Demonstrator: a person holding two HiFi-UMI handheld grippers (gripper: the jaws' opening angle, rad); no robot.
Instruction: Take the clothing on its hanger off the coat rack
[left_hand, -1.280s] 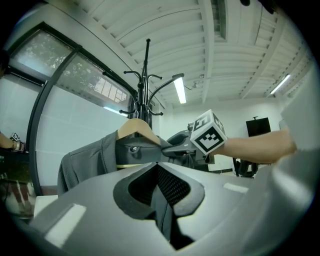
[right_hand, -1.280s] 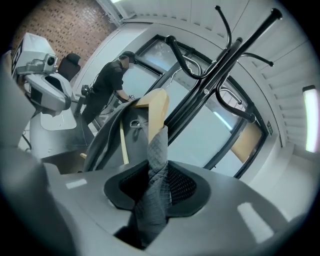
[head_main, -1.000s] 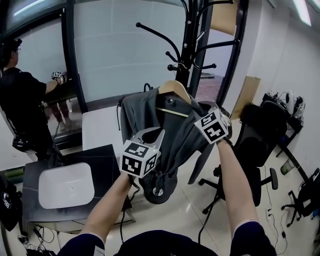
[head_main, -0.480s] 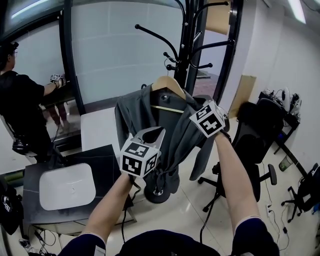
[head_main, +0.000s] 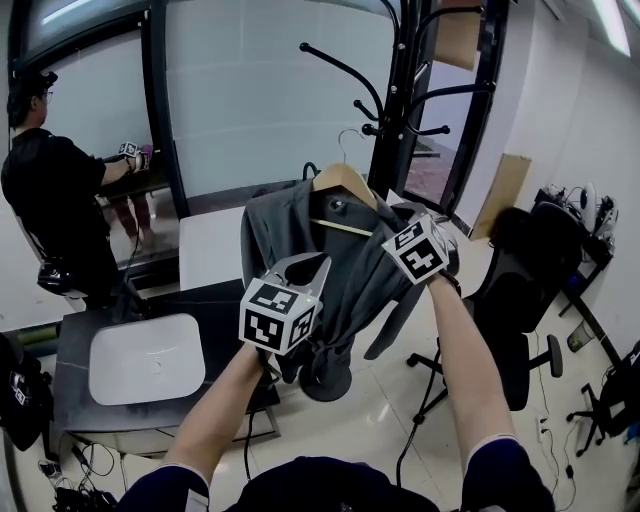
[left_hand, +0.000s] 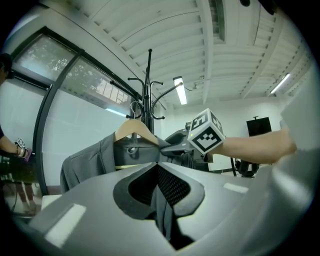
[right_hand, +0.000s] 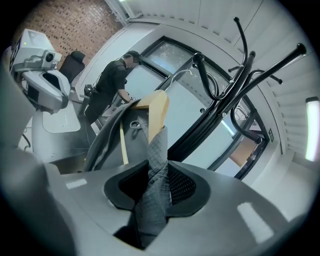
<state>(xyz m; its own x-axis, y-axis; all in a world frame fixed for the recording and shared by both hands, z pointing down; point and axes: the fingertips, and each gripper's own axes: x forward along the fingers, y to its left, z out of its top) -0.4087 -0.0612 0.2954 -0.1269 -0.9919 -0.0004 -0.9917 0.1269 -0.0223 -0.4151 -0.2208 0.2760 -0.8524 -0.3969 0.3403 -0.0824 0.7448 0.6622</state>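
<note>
Off the coat rack (head_main: 395, 110) the wooden hanger (head_main: 345, 180) is now coming, its wire hook (head_main: 345, 138) showing just beside the rack's short pegs instead of over one as a second ago, and the grey garment (head_main: 300, 235) is hanging from it a little nearer the person. The left hand-held gripper (left_hand: 161, 197) is pinching a fold of the garment's lower front between its pads. The right hand-held gripper (right_hand: 150, 192) is clamping the bunched grey cloth at the hanger's shoulder end, with the wooden tip standing just past its jaws. In the head view both forearms are reaching forward, the garment is hanging in the air between the two grippers, and the rack's round base is showing on the floor below it. At the left a white basin (head_main: 140, 358) is lying on a dark counter (head_main: 75, 335), and a person in black (head_main: 50, 190) is standing beyond it at the window.
</note>
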